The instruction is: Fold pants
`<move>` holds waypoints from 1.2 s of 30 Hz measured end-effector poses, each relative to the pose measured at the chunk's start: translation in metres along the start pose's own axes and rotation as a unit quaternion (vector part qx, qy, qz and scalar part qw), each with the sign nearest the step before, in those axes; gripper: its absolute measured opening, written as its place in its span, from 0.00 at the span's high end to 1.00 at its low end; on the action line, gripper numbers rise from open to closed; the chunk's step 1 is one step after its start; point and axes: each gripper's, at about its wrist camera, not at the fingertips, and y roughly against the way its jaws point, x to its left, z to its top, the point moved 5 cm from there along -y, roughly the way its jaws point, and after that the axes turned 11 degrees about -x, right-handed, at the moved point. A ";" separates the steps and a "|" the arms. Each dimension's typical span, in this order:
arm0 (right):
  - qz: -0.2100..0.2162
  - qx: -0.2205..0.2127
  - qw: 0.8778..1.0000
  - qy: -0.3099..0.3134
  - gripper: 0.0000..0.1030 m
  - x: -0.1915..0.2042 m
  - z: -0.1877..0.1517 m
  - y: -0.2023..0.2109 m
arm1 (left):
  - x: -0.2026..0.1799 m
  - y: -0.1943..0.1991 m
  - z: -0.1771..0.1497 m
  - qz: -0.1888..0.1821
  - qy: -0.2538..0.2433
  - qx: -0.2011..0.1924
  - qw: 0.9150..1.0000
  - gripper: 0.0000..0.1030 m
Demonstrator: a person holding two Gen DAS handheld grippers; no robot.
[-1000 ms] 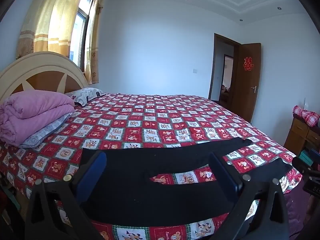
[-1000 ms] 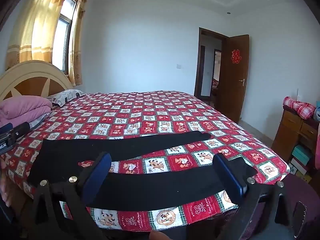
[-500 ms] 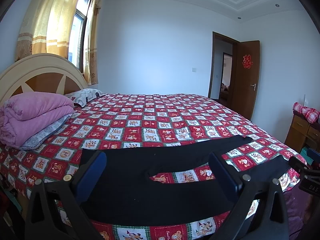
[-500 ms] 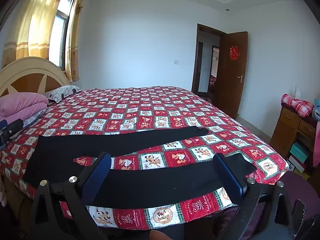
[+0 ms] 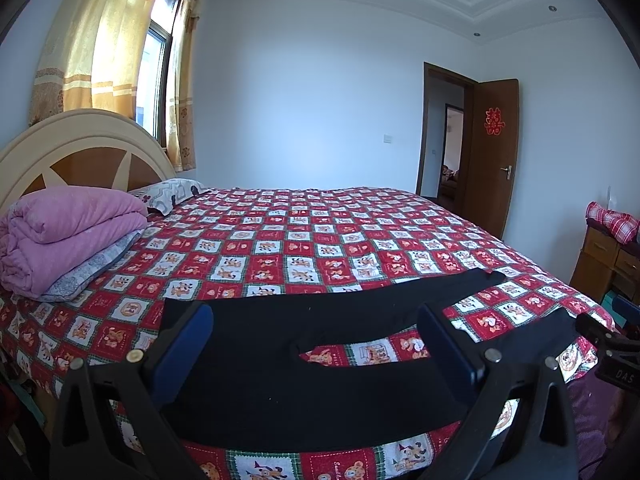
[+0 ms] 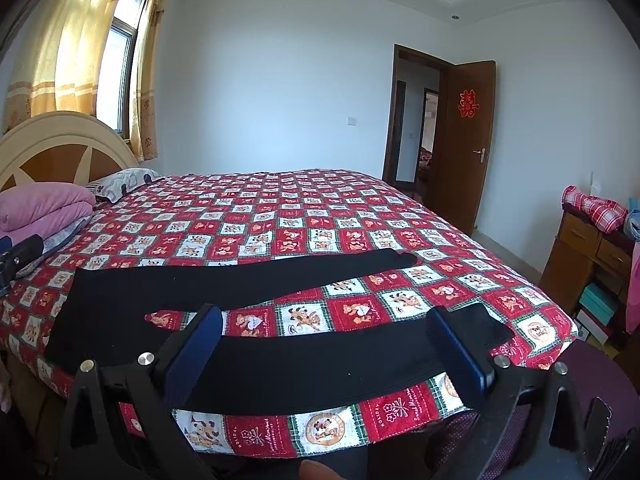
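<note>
left gripper [image 5: 316,344]: jaws spread wide, blue-padded fingers [image 5: 182,350] apart, nothing between them. it is held above the near edge of the bed, over the waist end of the pants [image 5: 280,360], not touching the cloth as far as the left wrist view shows. the crotch split falls between the two fingers in that view.

right gripper [image 6: 324,348]: jaws likewise spread wide, blue pads [image 6: 194,354] apart, gripping nothing. it sits over the near leg of the pants [image 6: 280,364], toward the cuff end; the right finger lies in front of the cuff. contact with the cloth cannot be told.

pants: black, laid flat across the near part of the bedspread [image 5: 320,240], waist toward the headboard side, legs running toward the foot. the two legs are parted in a narrow v, with patterned cover showing between them. the near leg lies along the bed's near edge; the far leg angles away from it.

surroundings: bedspread [image 6: 320,208] is red and white check with cartoon squares. a folded pink quilt [image 5: 64,236] rests on a grey patterned pillow at the head, well apart from the pants. behind it stands a cream and brown headboard [image 5: 76,148]. yellow curtains [image 5: 104,40] hang at the window. an open brown door [image 6: 468,140] bears a red ornament. a wooden dresser [image 6: 584,256] stands at the right with red check cloth on top.
</note>
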 end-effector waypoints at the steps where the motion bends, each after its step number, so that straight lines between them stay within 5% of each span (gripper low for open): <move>1: 0.000 0.000 1.000 0.000 0.01 0.000 0.000 0.000 | 0.001 0.000 0.000 0.000 -0.001 0.000 1.000 0.00; 36: -0.002 0.014 1.000 0.008 0.01 0.002 -0.012 -0.010 | 0.002 -0.008 -0.012 -0.001 -0.013 0.017 1.000 0.00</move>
